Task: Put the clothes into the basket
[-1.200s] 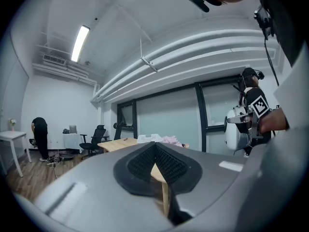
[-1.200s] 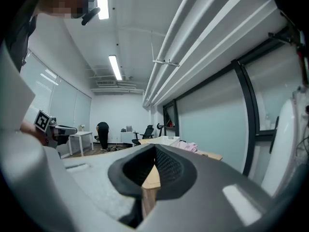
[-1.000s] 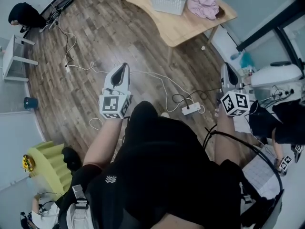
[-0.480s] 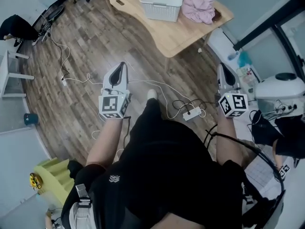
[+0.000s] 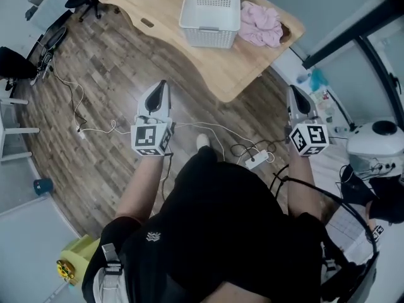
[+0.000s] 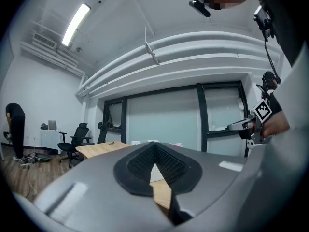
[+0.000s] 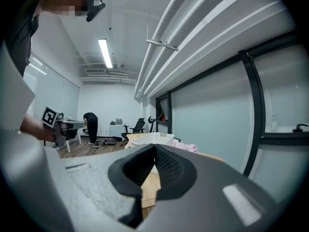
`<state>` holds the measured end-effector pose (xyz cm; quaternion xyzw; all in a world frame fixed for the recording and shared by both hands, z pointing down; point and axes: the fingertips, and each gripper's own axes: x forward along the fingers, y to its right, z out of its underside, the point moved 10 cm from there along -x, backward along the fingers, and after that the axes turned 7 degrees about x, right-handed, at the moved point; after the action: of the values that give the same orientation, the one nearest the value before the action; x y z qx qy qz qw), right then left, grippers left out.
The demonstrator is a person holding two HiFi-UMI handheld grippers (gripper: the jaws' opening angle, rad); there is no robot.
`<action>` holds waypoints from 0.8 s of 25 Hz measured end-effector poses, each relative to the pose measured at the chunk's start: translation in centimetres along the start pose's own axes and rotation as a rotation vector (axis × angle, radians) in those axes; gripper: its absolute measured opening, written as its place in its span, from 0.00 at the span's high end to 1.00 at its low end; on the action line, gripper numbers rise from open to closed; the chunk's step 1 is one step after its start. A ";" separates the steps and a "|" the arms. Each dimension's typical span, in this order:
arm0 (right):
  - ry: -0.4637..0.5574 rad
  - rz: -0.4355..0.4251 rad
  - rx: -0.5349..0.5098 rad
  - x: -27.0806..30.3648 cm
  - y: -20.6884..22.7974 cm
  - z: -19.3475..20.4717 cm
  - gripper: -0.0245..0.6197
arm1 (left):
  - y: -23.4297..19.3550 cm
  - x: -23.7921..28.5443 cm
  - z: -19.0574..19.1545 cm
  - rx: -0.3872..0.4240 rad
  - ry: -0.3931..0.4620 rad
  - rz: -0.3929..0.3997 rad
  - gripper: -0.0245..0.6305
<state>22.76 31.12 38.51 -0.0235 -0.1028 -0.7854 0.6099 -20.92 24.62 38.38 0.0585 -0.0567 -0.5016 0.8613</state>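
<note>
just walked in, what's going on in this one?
A person holds a two-jaw gripper in each hand and stands short of a light wooden table. On it a white perforated plastic basket stands with a heap of pink clothes just to its right. The left gripper and right gripper are both shut and empty, above the wood floor. Nothing has been picked up yet.

A white lattice-walled basket (image 5: 210,11) and pink clothes (image 5: 260,25) top the pale wood desk (image 5: 214,68) at the upper centre, over a brown plank-patterned floor (image 5: 101,93), while the grey left tool (image 5: 161,84) and grey right tool (image 5: 293,91) bear black-and-white square markers.
</note>
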 end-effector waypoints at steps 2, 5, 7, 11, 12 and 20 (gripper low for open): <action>-0.014 0.023 -0.002 2.2 0.1 -0.2 0.96 | -1.5 2.4 0.4 -0.006 0.001 0.020 0.95; -0.027 0.051 -0.001 5.2 -0.5 -0.8 0.96 | -4.0 5.0 1.1 -0.021 0.009 0.042 0.95; -0.023 0.063 -0.001 7.0 -1.1 -1.3 0.96 | -5.6 6.5 1.4 -0.030 0.010 0.054 0.95; -0.027 0.069 -0.002 9.7 -2.3 -1.9 0.96 | -7.9 9.2 1.8 -0.043 0.000 0.085 0.95; -0.038 0.066 -0.005 10.1 -2.5 -1.9 0.96 | -8.2 9.8 1.8 -0.043 0.002 0.092 0.95; -0.060 0.077 0.005 12.8 -0.8 -1.4 0.96 | -9.3 13.9 2.1 -0.040 0.016 0.101 0.95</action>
<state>18.80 18.84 39.13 -0.0493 -0.1219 -0.7600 0.6365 -22.38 7.91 39.57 0.0422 -0.0426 -0.4581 0.8869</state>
